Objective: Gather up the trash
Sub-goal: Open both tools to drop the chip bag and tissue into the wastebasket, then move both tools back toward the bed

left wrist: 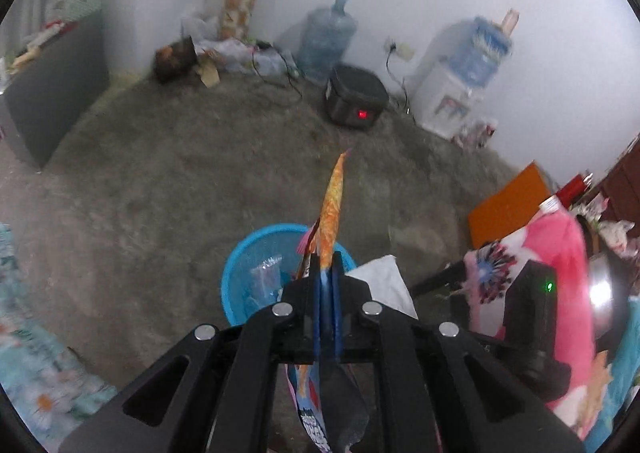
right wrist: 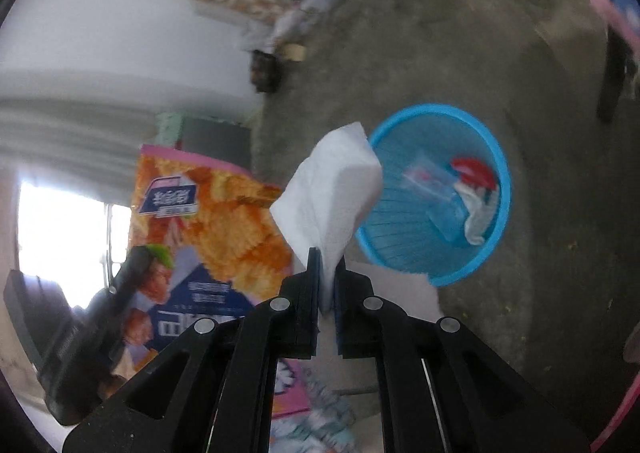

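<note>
A blue mesh basket (left wrist: 236, 265) (right wrist: 502, 161) stands on the grey floor, with a clear plastic bag (right wrist: 436, 189) and a red and white scrap (right wrist: 476, 173) in it. My left gripper (left wrist: 328, 265) is shut on an orange and pink snack wrapper (left wrist: 333, 209), seen edge-on and rising over the basket's near rim. The right wrist view shows the wrapper's printed face (right wrist: 224, 213) at the left. My right gripper (right wrist: 327, 265) is shut on a white tissue (right wrist: 332, 189) (left wrist: 384, 281), held just left of the basket.
By the far wall are a black box with a red light (left wrist: 356, 101), a water dispenser (left wrist: 452, 93) and a large water bottle (left wrist: 326, 41). An orange board (left wrist: 508, 205) and pink patterned cloth (left wrist: 560, 253) lie right, a dark cabinet (left wrist: 52, 93) left.
</note>
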